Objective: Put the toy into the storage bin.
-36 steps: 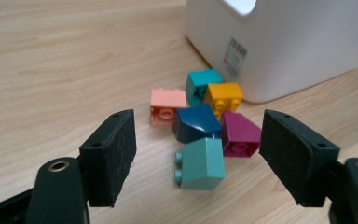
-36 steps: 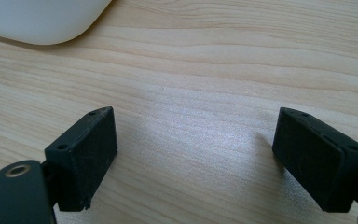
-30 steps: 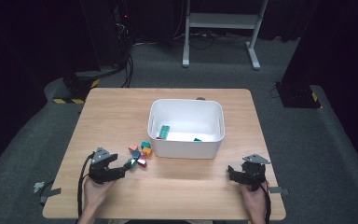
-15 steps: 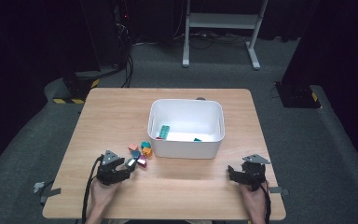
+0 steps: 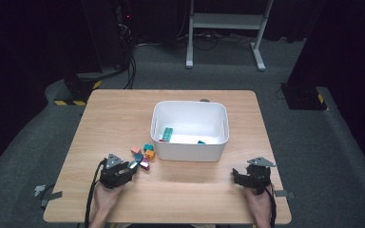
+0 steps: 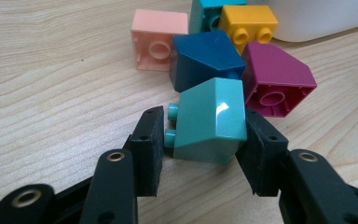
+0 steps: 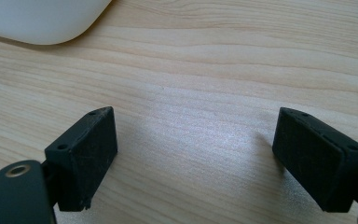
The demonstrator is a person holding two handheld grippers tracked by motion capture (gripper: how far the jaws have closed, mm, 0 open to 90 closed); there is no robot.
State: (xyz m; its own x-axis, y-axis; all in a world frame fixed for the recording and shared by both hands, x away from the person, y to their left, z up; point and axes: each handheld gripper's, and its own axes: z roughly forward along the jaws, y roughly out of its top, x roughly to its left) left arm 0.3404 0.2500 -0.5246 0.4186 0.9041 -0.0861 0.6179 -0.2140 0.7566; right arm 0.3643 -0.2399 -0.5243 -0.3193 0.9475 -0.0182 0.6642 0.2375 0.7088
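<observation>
A mint-green sloped brick [image 6: 212, 119] lies on the wooden table [image 5: 195, 190] between the jaws of my left gripper [image 6: 203, 126], which have just been closing. One pad [image 6: 256, 149] touches its smooth side; the other pad [image 6: 151, 149] stands a sliver off its studs. Behind it cluster a dark blue brick [image 6: 205, 58], a magenta brick [image 6: 277, 77], a pink brick [image 6: 158, 39] and a yellow brick [image 6: 247, 21]. In the high view my left gripper [image 5: 130, 167] points at that pile [image 5: 142, 154]. My right gripper [image 5: 240, 175] [image 7: 196, 135] rests open over bare wood.
A white bin [image 5: 190, 148] stands mid-table just beyond the pile, with a teal brick [image 5: 167, 134] and other small pieces inside. Its rounded corner [image 7: 42, 23] lies ahead of my right gripper. Bare tabletop stretches between the two hands.
My left gripper has moved forward and down to the brick pile and its jaws have narrowed around the mint-green brick. The right gripper has stayed where it was.
</observation>
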